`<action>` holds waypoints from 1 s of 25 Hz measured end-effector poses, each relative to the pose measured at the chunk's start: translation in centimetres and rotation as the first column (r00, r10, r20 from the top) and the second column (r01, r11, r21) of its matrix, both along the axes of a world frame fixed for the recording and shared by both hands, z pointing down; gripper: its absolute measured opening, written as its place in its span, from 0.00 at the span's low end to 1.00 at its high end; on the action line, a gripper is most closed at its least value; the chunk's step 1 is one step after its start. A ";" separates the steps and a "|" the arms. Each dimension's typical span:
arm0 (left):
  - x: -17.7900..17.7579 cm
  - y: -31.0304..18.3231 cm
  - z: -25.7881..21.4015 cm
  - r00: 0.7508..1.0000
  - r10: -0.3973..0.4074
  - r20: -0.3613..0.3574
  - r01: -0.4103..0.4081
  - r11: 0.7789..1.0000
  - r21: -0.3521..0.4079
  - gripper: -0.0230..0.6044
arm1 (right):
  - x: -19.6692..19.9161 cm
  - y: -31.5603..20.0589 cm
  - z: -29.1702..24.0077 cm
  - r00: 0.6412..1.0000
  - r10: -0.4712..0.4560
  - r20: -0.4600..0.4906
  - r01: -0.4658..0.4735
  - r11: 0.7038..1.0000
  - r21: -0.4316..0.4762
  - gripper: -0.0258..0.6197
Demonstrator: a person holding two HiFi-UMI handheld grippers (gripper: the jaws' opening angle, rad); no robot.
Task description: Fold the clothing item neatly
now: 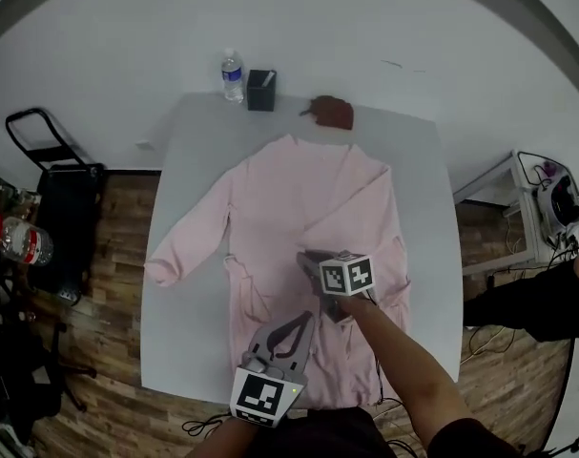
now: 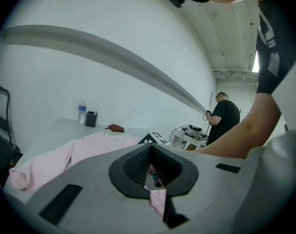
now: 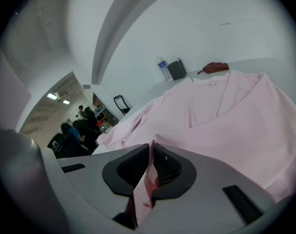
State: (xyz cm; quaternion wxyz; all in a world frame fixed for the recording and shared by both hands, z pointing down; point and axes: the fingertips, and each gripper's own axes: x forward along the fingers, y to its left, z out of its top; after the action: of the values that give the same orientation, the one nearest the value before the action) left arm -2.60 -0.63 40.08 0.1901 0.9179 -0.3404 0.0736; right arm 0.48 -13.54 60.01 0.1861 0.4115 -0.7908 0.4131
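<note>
A pale pink robe-like garment (image 1: 289, 198) lies spread on the grey table (image 1: 184, 284), collar at the far end and one sleeve reaching toward the left edge. My right gripper (image 1: 308, 258) is over the garment's lower middle, shut on a fold of the pink cloth (image 3: 145, 189), which runs up between its jaws (image 3: 151, 149). My left gripper (image 1: 301, 322) is at the near edge, just below the right one. Its jaws are shut (image 2: 150, 150), with a strip of pink fabric (image 2: 158, 203) pinched between them. The garment's far part (image 2: 65, 160) lies flat.
At the table's far edge stand a water bottle (image 1: 232, 74), a black box (image 1: 261, 91) and a dark red object (image 1: 333, 113). A black cart (image 1: 55, 189) is left of the table, a white stand with equipment (image 1: 551, 208) right. A person in black (image 2: 223, 116) stands beyond.
</note>
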 end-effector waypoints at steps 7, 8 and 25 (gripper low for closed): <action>-4.8 -2.5 2.0 0.994 -0.106 -0.022 0.106 0.994 -0.012 0.05 | -2.2 1.1 2.7 0.971 -0.131 -0.200 0.132 0.991 -0.008 0.30; -6.3 -2.9 2.6 0.990 -0.141 -0.020 0.140 0.990 -0.018 0.05 | -3.1 1.3 1.6 0.962 -0.147 -0.232 0.158 0.987 0.031 0.31; -30.3 -8.1 17.2 0.578 -0.816 0.025 0.762 0.528 -0.375 0.35 | -19.6 5.8 -8.8 0.895 -0.444 -0.043 0.442 0.870 0.220 0.31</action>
State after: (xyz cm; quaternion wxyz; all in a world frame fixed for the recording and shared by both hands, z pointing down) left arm -32.86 -8.69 57.26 0.3861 0.6173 -0.6847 -0.0330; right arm -19.08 -7.79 51.24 0.2245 0.2359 -0.9063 0.2694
